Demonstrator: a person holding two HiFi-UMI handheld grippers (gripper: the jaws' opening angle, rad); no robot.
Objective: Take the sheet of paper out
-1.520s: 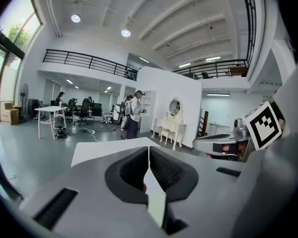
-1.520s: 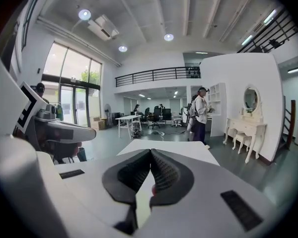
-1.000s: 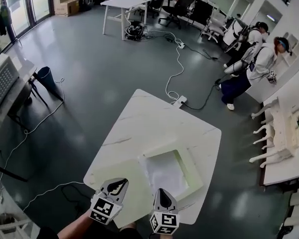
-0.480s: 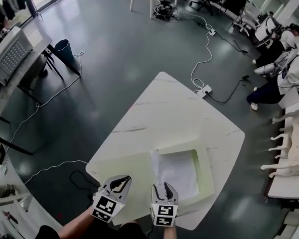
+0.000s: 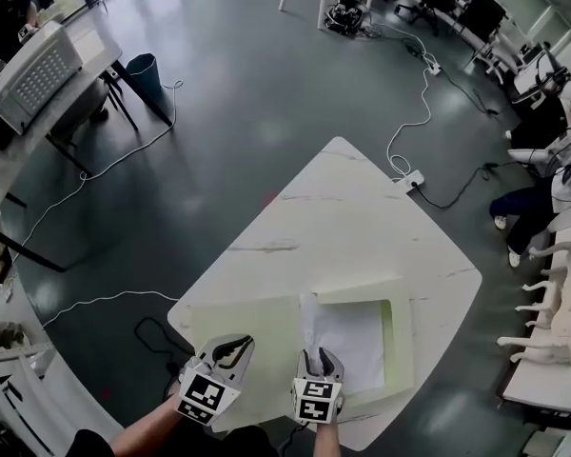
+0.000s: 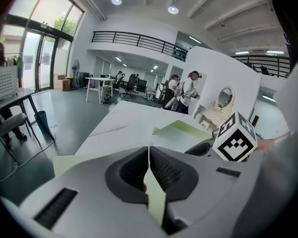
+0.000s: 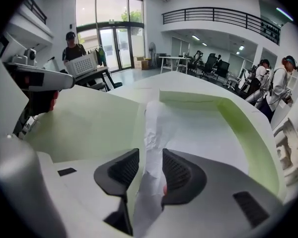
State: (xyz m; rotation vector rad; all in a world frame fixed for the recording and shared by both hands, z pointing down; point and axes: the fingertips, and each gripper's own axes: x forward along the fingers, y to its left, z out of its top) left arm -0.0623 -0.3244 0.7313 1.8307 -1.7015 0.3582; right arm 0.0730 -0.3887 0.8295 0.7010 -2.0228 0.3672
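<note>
A pale green folder [image 5: 257, 331] lies open on the white marble table [image 5: 343, 217], near its front edge. A white sheet of paper [image 5: 352, 336] rests in the folder's right half, and its left edge is crumpled and raised. My right gripper [image 5: 316, 358] stands over that edge. Its jaws are closing, and the raised paper [image 7: 151, 128] runs up between the pads with a gap still showing in the right gripper view [image 7: 150, 157]. My left gripper [image 5: 230, 348] is shut on the folder's left flap [image 6: 156, 202], which shows as a thin green strip between the pads.
Beyond the table, cables and a power strip [image 5: 411, 177] lie on the dark floor. A desk with a white machine [image 5: 38, 69] stands at the left, and a dark bin [image 5: 145, 68] is near it. People [image 5: 552, 174] and white furniture [image 5: 552, 293] are at the right.
Both grippers have come down to the folder's near edge. The right jaws, shut a second ago, opened around the paper's raised left edge. The left gripper stays shut on the flap.
</note>
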